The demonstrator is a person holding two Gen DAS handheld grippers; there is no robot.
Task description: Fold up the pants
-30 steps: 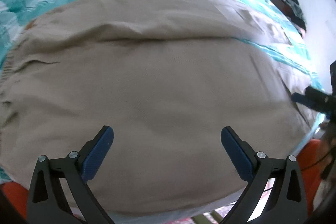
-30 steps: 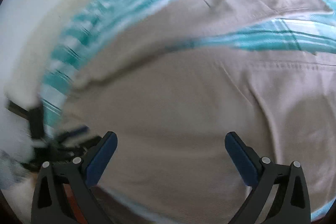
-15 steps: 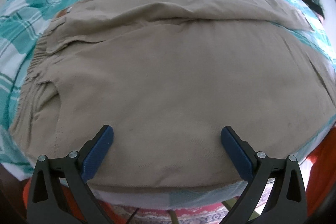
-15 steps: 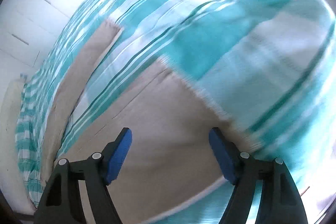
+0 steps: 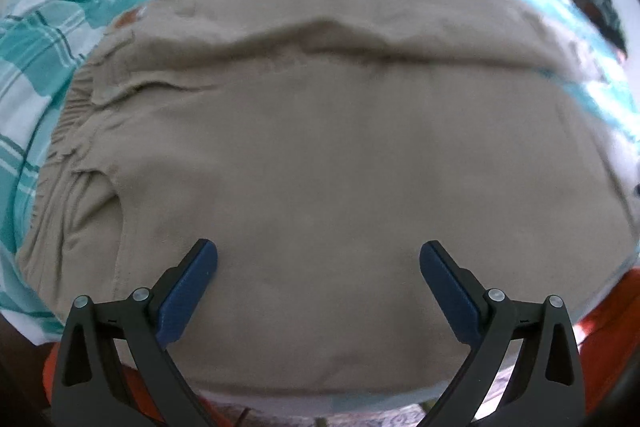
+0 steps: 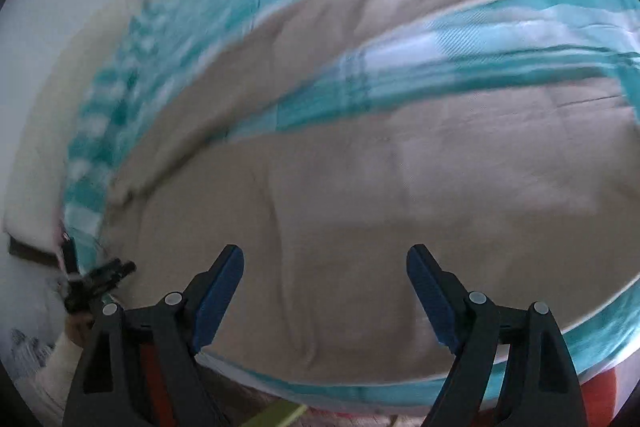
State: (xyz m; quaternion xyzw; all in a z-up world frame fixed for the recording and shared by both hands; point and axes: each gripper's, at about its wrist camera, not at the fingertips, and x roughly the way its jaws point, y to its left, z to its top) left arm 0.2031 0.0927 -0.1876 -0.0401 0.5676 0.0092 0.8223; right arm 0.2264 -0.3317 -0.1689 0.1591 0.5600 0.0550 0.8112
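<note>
Beige pants [image 5: 320, 155] lie spread flat on a teal checked bedsheet [image 5: 60, 7], with the gathered waistband [image 5: 68, 115] at the left of the left wrist view. My left gripper [image 5: 318, 259] hovers open over the seat of the pants, nothing between its blue pads. In the blurred right wrist view the near leg [image 6: 380, 195] fills the middle and the far leg [image 6: 360, 7] runs off behind it, sheet [image 6: 480, 47] showing between them. My right gripper [image 6: 325, 263] hangs over the near leg; its jaws are opening, with nothing between them.
The bed's near edge [image 6: 400, 387] runs just below both grippers. Red-orange fabric [image 5: 612, 311] shows beyond it. A white wall [image 6: 60, 27] stands left of the bed. A hand in a cream sleeve [image 6: 60, 355] holds a black tool at the bed's left corner. Dark clutter [image 5: 596, 7] sits far right.
The right wrist view swung from the leg's hem end back over the middle of the near leg, and its jaws narrowed, then widened. The left gripper drifted slightly and stayed open.
</note>
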